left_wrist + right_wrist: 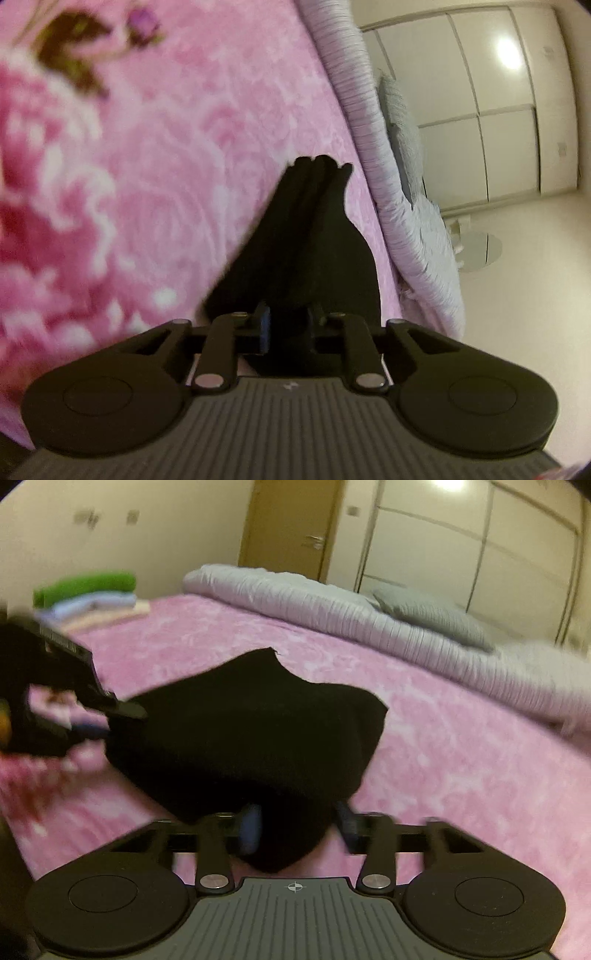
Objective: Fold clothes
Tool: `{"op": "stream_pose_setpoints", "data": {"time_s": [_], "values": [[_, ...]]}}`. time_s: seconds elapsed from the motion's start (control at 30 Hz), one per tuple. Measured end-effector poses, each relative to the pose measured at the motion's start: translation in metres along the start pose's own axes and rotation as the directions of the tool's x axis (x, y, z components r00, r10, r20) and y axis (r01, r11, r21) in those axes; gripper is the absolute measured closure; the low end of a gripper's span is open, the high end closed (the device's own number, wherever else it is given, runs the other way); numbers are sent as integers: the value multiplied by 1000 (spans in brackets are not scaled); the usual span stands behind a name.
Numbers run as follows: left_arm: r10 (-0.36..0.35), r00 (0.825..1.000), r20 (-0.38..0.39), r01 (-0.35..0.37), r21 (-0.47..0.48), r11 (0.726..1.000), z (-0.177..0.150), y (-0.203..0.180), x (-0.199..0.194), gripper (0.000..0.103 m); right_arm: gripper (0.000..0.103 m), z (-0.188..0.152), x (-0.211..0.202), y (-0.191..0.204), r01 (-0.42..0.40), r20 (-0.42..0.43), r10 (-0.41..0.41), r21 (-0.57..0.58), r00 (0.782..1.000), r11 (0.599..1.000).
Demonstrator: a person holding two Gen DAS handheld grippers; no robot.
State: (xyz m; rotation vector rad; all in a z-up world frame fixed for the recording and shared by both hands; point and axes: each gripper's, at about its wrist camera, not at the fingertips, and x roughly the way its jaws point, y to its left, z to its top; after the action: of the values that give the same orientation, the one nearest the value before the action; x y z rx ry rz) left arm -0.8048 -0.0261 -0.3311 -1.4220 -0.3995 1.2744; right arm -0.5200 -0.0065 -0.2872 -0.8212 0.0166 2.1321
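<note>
Between the blue-padded fingers of the left gripper (286, 325) a bunched edge of the black garment (314, 236) is pinched, the jaws drawn narrow on the cloth. The right gripper (299, 825) likewise has a fold of the same garment (251, 723) between its pads (253, 823); they look closed on it, though blur softens the contact. In the right wrist view the left gripper (92, 705) appears at the garment's far left edge, so the two grips sit at opposite ends. The garment lies slack on the pink floral blanket (443, 746), sagging in the middle. Beyond are a rolled lilac quilt (332, 613) with a grey pillow (432, 620), and a stack of folded clothes (88, 594) near the wall.

To fold cleanly, I would judge that both hands should lift together, draw the cloth taut, then lay one edge squarely over the other before letting go.
</note>
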Motion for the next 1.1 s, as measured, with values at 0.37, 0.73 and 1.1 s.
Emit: {"op": "stream_pose_setpoints", "data": {"time_s": [0.37, 0.73, 1.1], "values": [[41, 999, -5, -40, 104, 994, -1, 18, 6, 90, 87, -39, 13, 37, 73, -15, -96, -537, 995, 841], [206, 978, 26, -200, 384, 901, 0, -43, -30, 84, 82, -2, -22, -80, -248, -39, 275, 320, 961, 914], [233, 972, 42, -188, 733, 653, -13, -113, 46, 84, 83, 18, 41, -125, -216, 88, 230, 750, 969, 625]]}}
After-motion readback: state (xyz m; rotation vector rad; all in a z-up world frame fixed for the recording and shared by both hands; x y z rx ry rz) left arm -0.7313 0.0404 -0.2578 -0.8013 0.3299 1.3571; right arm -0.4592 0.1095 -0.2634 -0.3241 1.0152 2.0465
